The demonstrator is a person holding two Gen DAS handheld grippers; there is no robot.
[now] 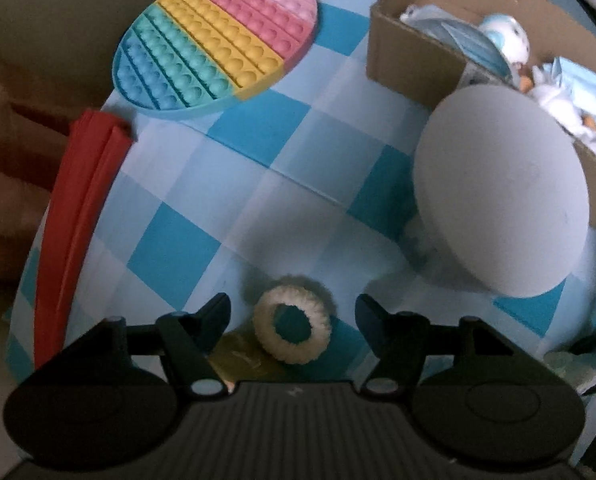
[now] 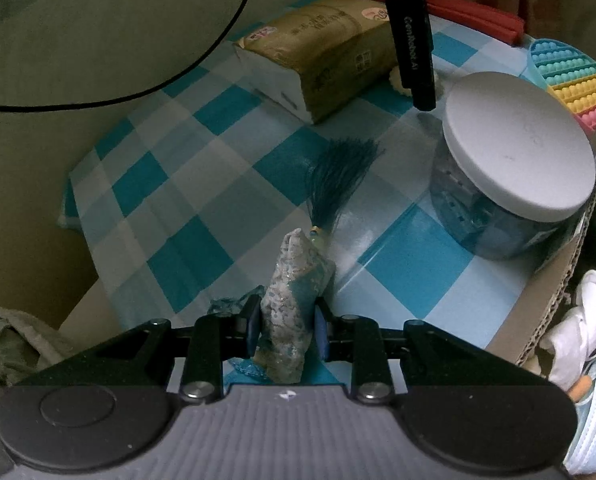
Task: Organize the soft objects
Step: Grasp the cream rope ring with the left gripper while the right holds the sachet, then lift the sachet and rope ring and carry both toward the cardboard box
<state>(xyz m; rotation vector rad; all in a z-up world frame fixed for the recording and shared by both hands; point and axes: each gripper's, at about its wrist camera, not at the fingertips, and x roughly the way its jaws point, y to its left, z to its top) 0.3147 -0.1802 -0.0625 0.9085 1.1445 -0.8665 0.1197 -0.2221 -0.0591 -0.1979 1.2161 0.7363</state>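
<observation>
The white fluffy hair tie lies flat on the checked worktop, close to a tissue pack at the edge of the worktop that sits nearest the left camera. The left tool hangs over it, pointing steeply down, its jaws apart on either side of the ring and not touching it. The ring looks light, plush and springy; it should squash under a pinch and spring back, so there is little risk of damage. A likely hold is across one side of the loop, one finger inside the hole and one outside, or a squeeze across the whole ring. Its fuzzy surface should grip well.

The right tool is clamped on a mottled blue-and-white fabric piece with a dark blue tassel at its far end; it seems limp and light, and the tassel lies on the worktop.

The worktop wears a smooth blue-and-white checked cover, apparently glossy, so things may slide. A pastel bubble mat lies toward the far edge in the left view, a red strip along a side edge. A clear jar with a grey lid stands beside a cardboard box already holding face masks and a small doll. The room is dim; a black cable hangs past the worktop's edge.
</observation>
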